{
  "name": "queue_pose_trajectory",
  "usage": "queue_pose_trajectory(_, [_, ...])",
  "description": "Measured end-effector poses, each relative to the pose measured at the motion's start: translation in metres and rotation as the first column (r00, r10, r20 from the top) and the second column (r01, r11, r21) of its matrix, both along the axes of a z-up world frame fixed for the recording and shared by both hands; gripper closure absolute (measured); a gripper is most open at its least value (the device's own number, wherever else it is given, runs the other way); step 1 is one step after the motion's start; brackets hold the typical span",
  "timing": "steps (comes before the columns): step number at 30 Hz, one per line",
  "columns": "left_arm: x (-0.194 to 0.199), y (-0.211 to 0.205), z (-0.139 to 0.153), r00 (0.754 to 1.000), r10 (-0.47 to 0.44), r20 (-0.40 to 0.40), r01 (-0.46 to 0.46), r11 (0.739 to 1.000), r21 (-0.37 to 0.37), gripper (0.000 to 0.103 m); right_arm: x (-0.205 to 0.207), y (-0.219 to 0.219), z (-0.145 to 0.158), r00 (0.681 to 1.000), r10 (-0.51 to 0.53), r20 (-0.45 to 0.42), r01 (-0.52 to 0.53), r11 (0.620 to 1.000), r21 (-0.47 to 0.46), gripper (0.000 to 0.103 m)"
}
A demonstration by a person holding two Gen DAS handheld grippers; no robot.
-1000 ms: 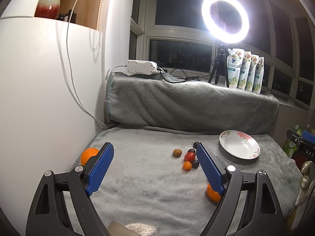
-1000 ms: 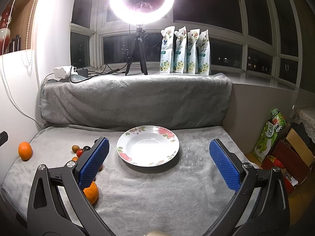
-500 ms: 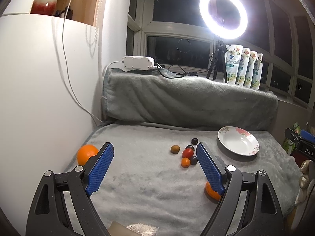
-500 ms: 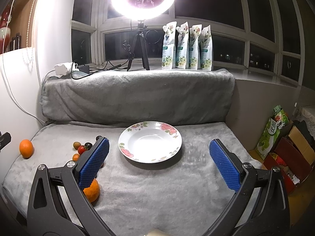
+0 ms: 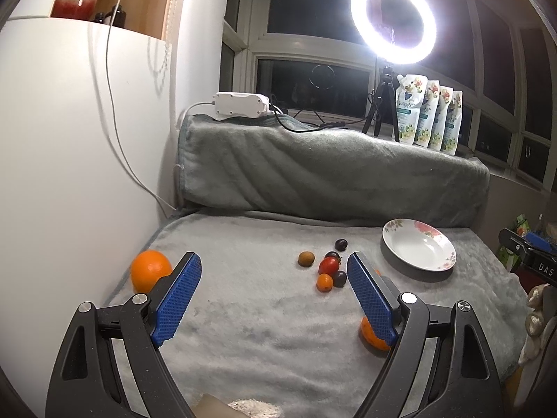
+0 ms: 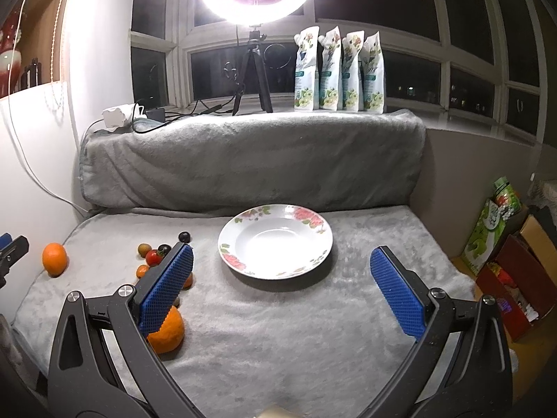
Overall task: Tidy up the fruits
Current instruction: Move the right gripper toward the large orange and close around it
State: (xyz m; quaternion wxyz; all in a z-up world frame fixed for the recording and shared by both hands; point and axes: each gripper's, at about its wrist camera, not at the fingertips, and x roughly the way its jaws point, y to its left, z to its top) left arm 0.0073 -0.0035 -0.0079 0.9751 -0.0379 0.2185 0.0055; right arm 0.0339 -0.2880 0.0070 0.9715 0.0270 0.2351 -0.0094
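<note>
My left hand-held gripper (image 5: 274, 278) has pulled back; grey blanket (image 5: 250, 320) under ring light (image 5: 393, 24); both spread, right hand-held gripper (image 6: 281, 269) facing plate (image 6: 278, 271), fruits (image 5: 327, 267) ahead.

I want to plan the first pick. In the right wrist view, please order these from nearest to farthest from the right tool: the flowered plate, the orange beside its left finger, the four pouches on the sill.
1. The orange, low on the left, partly behind the right tool's left finger.
2. The flowered plate, ahead, mid-blanket.
3. The pouches, far back on the sill.
</note>
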Motion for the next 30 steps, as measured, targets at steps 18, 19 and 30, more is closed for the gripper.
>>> queue_pose_trajectory(18, [0.013,-0.012,-0.027,0.989,-0.105,-0.103,0.098,0.993,-0.069,0.017,0.019,0.005,-0.033,0.979,0.151,-0.139,-0.129,0.980,0.152,0.000])
queue_pose_trajectory(19, [0.014,-0.013,-0.029,0.987,-0.114,-0.112,0.105,0.991,-0.079,0.017,0.020,0.005,-0.035,0.977,0.160,-0.144,-0.136,0.977,0.162,0.000])
queue_pose_trajectory(30, [0.026,-0.020,-0.060,0.948,-0.233,-0.216,0.188,0.960,-0.207,0.017,0.030,0.014,-0.053,0.944,0.256,-0.211,-0.198,0.945,0.259,0.000])
